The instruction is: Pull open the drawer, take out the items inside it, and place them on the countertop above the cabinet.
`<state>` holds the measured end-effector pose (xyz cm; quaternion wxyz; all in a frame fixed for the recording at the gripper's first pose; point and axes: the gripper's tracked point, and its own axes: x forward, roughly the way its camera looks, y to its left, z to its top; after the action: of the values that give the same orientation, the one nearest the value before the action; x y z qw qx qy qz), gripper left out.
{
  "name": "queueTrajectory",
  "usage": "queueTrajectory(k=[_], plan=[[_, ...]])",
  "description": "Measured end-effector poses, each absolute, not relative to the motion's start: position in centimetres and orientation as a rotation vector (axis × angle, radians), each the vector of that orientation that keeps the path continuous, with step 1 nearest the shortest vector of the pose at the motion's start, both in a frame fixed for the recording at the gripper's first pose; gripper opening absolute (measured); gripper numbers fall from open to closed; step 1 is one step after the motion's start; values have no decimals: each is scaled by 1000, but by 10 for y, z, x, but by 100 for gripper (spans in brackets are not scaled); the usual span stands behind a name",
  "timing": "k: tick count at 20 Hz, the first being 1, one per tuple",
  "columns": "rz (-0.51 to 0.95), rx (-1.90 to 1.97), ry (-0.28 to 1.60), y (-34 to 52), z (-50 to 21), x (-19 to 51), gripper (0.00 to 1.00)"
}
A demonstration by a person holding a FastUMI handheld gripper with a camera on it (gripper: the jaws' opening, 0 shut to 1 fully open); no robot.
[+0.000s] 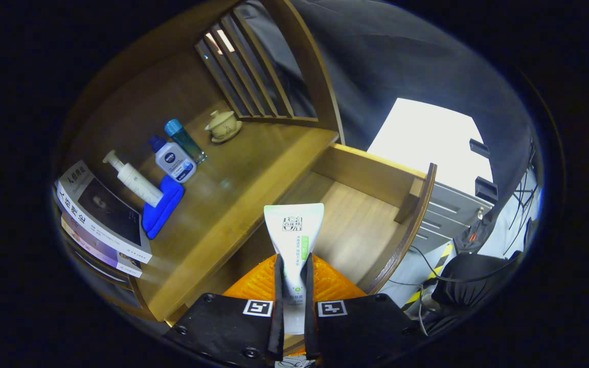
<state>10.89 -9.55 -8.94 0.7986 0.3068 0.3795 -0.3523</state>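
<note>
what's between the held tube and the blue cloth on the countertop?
Gripper view: bare wood countertop and its front edge. The claw is shut on the tube, raised over the open drawer; the blue cloth lies beside the pump bottle.

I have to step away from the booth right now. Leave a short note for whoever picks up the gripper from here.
Gripper: shut on the white tube, both fingers pressing its lower part, crimped end pointing ahead, held above the drawer.
Drawer: pulled open; the part of its floor in view is bare, the near corner is hidden by the gripper.
Countertop: holds a pump bottle, two more bottles, a blue cloth, a lidded cup on a saucer, and books.
Done: drawer opened, tube lifted.
Left: set the tube on the countertop, then check the hidden corner.
</note>
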Motion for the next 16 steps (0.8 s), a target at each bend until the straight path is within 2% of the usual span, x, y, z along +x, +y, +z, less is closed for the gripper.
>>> queueTrajectory(k=[11, 16], plan=[[-506, 390, 777, -59, -57, 197, 18], [-348, 181, 785, -46, -59, 246, 18]])
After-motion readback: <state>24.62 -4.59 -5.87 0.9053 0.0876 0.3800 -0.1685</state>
